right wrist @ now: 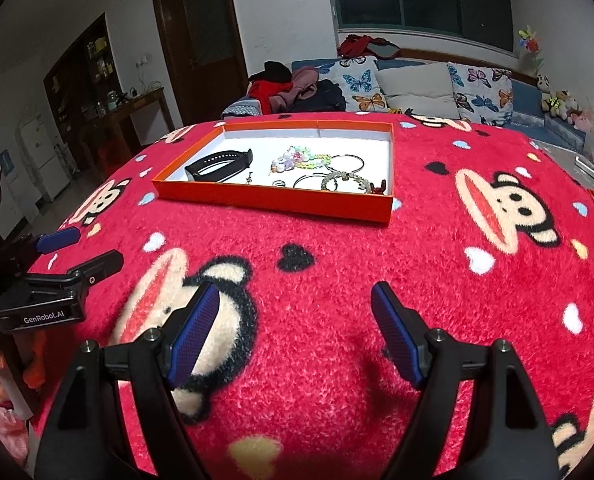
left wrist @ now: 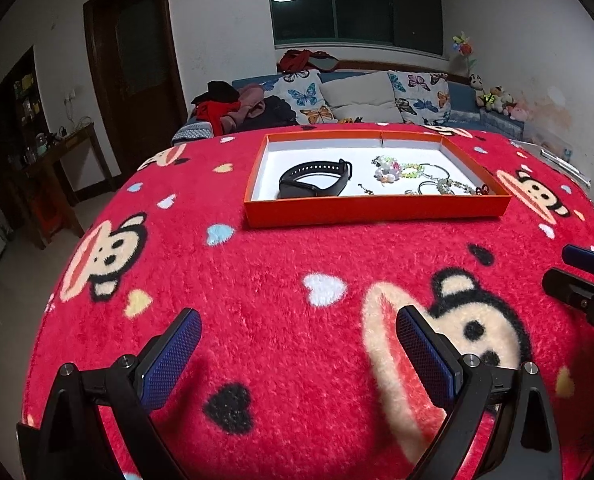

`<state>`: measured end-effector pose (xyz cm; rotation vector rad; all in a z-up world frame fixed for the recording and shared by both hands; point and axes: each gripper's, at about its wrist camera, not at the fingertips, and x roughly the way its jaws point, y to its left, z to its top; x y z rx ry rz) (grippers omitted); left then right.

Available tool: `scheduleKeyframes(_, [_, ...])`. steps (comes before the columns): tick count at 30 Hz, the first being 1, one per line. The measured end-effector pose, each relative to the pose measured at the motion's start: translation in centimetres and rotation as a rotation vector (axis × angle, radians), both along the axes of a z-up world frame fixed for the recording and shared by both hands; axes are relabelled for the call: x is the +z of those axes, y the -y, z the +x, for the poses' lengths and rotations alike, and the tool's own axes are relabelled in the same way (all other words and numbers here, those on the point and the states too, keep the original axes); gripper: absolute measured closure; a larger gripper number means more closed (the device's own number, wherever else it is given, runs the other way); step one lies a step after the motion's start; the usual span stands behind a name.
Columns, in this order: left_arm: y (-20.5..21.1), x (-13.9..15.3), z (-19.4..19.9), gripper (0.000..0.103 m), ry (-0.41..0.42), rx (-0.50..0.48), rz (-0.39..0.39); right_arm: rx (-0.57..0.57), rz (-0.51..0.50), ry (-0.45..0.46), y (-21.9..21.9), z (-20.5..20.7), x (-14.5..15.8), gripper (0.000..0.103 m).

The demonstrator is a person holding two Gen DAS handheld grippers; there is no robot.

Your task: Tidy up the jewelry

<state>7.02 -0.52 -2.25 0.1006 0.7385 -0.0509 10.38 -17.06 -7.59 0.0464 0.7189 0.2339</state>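
An orange tray (left wrist: 377, 207) (right wrist: 281, 200) with a white floor lies on the red cartoon blanket, far side of the table. Inside it lie a black wristband (left wrist: 315, 179) (right wrist: 219, 166) on the left, a pastel beaded bracelet (left wrist: 393, 169) (right wrist: 299, 159), thin hoops (right wrist: 349, 162), a green bead bracelet (right wrist: 343, 179) and a small ring (right wrist: 279, 183). My left gripper (left wrist: 299, 322) hovers open over the blanket, well short of the tray, nothing between its blue pads. My right gripper (right wrist: 295, 298) is likewise open and empty, near the front edge.
The red fleece blanket (left wrist: 281, 264) covers the whole table. Behind it stands a sofa with butterfly cushions (left wrist: 361, 98) and piled clothes. A dark door and a wooden side table (left wrist: 63, 152) are at the left. Each gripper shows at the other view's edge.
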Motion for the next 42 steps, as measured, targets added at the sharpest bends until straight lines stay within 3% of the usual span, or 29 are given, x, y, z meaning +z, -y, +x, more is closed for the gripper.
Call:
scheduleKeyframes(10, [-0.2, -0.7, 0.1, 0.000, 0.010, 0.007, -0.024, -0.044, 0.028, -0.024, 0.9, 0.4, -0.8, 0.024])
scheduleKeyframes(21, [0.5, -0.5, -0.6, 0.000, 0.025, -0.007, -0.016, -0.051, -0.044, 0.015, 0.0, -0.2, -0.5, 0.024])
scheduleKeyframes(29, [-0.4, -0.6, -0.5, 0.000, 0.018, 0.016, -0.057, -0.065, -0.050, 0.031, 0.3, -0.4, -0.3, 0.024])
scheduleKeyframes(42, [-0.3, -0.6, -0.5, 0.000, 0.024, 0.027, -0.037, -0.050, -0.077, 0.061, -0.5, -0.9, 0.1, 0.024])
